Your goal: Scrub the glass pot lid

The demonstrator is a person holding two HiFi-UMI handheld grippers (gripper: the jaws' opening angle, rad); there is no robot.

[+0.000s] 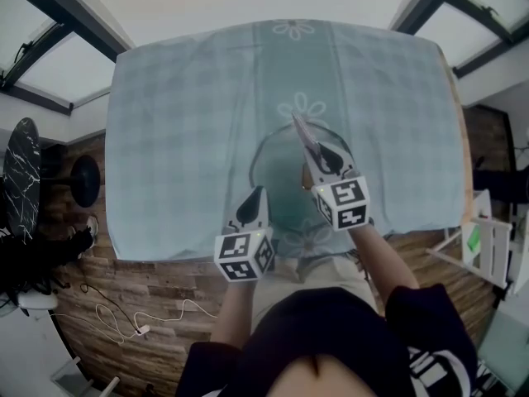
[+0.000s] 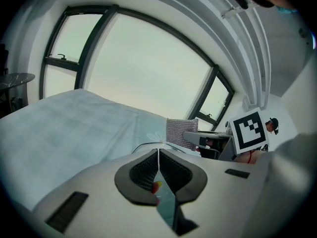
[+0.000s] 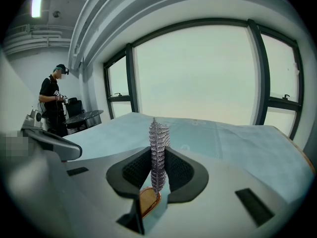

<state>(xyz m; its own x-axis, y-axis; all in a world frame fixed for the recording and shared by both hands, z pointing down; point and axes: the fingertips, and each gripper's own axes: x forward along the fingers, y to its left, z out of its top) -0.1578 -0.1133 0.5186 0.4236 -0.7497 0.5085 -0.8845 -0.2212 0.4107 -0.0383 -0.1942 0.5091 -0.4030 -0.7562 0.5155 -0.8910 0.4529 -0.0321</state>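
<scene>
**Head view: glass lid on a checked cloth, both grippers closed**

A pale blue checked tablecloth (image 1: 182, 122) with flower prints covers the table. A black marbled side table (image 1: 21, 176) stands well left. The clear, round, metal-rimmed glass pot lid (image 1: 279, 180) lies near the front edge. The left gripper (image 1: 258, 193) pinches its rim. The right gripper (image 1: 321, 154) pinches a silvery mesh scourer (image 1: 303, 132), which partly hides the lid.

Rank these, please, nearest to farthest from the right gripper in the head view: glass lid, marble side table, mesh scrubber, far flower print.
1. Mesh scrubber, clamped in right gripper.
2. Glass lid, beneath it.
3. Far flower print, table's edge.
4. Marble side table, far left.
</scene>
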